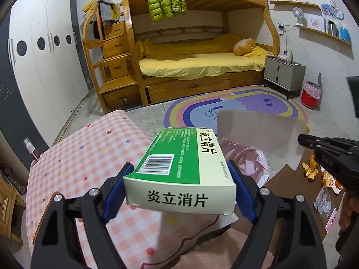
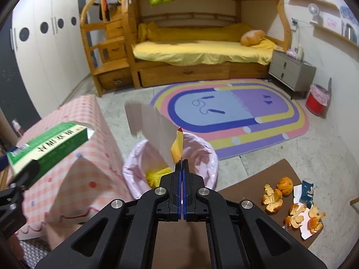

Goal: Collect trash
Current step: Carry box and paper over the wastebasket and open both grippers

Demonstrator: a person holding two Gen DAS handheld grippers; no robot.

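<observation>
left gripper (image 1: 178,187): jaws wide, blue pads (image 1: 115,191) clamped on the long sides of the green-and-white medicine box (image 1: 179,170); box carried in the air, above the edge of the pink checked cloth (image 1: 89,157).
right gripper (image 2: 181,165): jaws fully together, pinching a white card (image 2: 154,130) with a yellow strip (image 2: 177,148) on its near edge; the card hangs right above the bin.
target: pink-lined trash bin (image 2: 202,157) on the floor between the cloth-covered furniture and the brown table (image 2: 258,179); something yellow already lies inside.
step: judged mid-carry, both loads heading for the bin.
how to do it well: bring each load fully over the liner mouth before opening. The card is light and flat and may flutter sideways, so drop it low. The box is rigid, so tip its end down and then let go.
materials: box is glossy printed cardboard with crisp edges; liner is thin crinkled plastic film, rim soft; card is matte and stiff.
left on table: tangerine peels (image 2: 272,198), a whole tangerine (image 2: 285,185), a dark blue wrapper (image 2: 307,191), paper scraps.
</observation>
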